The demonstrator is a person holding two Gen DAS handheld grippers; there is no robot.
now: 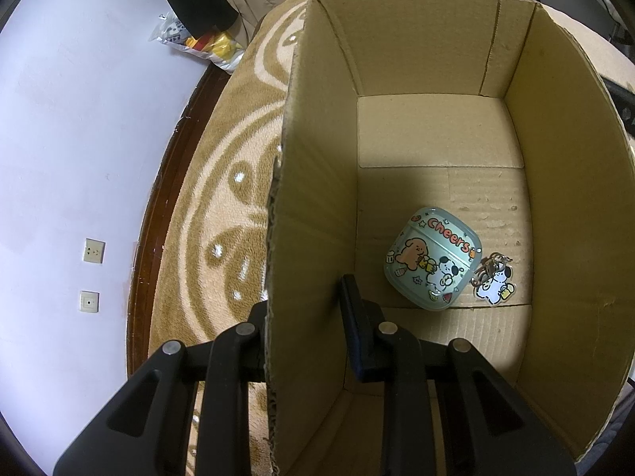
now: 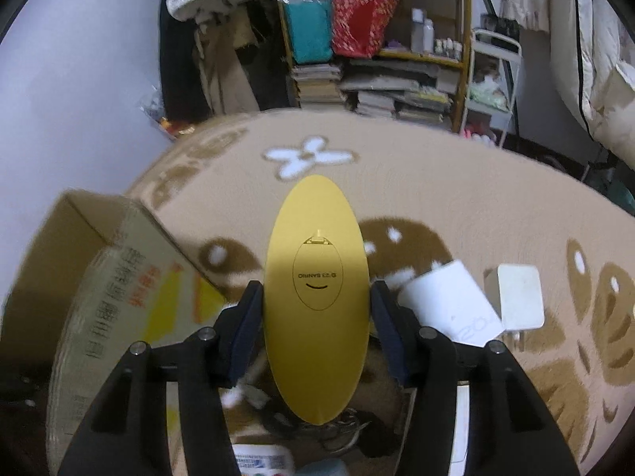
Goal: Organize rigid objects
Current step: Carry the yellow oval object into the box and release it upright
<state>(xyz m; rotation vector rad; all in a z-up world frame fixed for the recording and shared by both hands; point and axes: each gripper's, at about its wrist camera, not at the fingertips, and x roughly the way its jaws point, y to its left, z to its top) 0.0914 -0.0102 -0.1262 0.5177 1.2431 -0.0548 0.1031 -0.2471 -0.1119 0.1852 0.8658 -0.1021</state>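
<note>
My left gripper [image 1: 305, 309] straddles the left wall of an open cardboard box [image 1: 313, 182], one finger outside and one inside, closed on the wall. Inside the box lie a pale green earbud case [image 1: 432, 263] with cartoon dogs and "Cheers", and its dog keychain charm [image 1: 494, 281]. My right gripper [image 2: 317, 309] is shut on a yellow oval plastic object [image 2: 317, 297] with a printed face, held above the carpet. The box also shows in the right wrist view [image 2: 115, 277] at lower left.
A beige and brown patterned carpet [image 2: 456, 198] covers the floor. Two white boxes [image 2: 448, 305] [image 2: 516, 297] lie right of the right gripper. Keys and small items [image 2: 337, 432] lie below it. Shelves with books [image 2: 377, 91] stand behind. A white wall [image 1: 59, 158] is at left.
</note>
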